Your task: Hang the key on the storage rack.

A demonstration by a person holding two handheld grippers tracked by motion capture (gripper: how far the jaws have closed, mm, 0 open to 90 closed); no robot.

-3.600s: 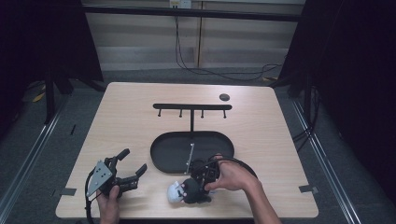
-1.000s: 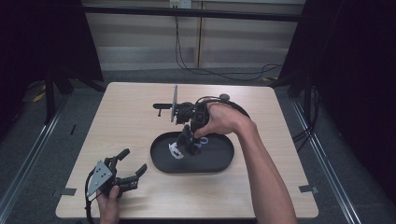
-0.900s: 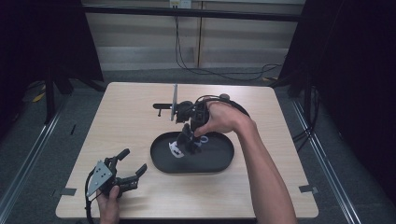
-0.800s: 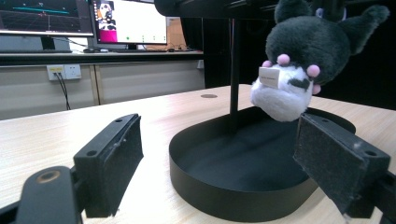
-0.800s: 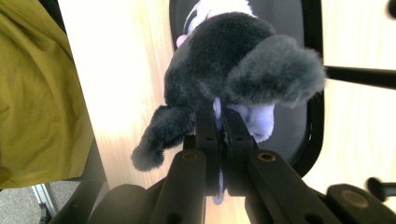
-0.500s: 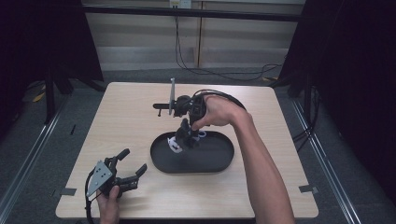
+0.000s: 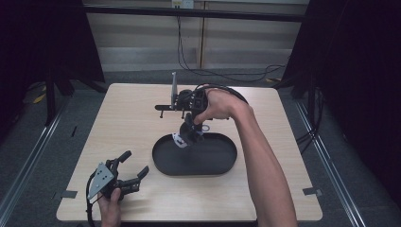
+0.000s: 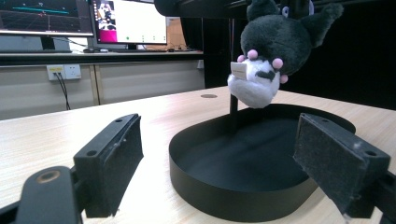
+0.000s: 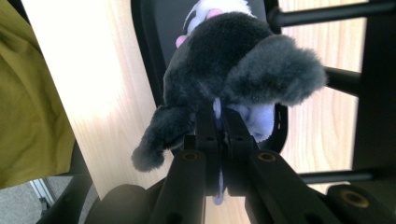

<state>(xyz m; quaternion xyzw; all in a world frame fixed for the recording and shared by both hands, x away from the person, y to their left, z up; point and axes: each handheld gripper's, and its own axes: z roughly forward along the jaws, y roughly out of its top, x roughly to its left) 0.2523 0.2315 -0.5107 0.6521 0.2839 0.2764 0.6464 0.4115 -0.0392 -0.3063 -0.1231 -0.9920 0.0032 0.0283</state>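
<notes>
My right gripper (image 7: 185, 128) clamps the pale loop of one small dark-grey plush toy with a white face and pink dots (image 7: 188, 133), holding it in the air over the twelve o'clock rim of the single black oval tray (image 7: 198, 165), just below the one black metal hook rack (image 7: 165, 108). Lifting out of the tray looks done; hanging the loop on a peg appears to remain. At the table's seven o'clock corner, my left gripper (image 7: 134, 168) rests with jaws spread and nothing between them. One small dark disc (image 8: 208, 96) lies beyond the tray.
</notes>
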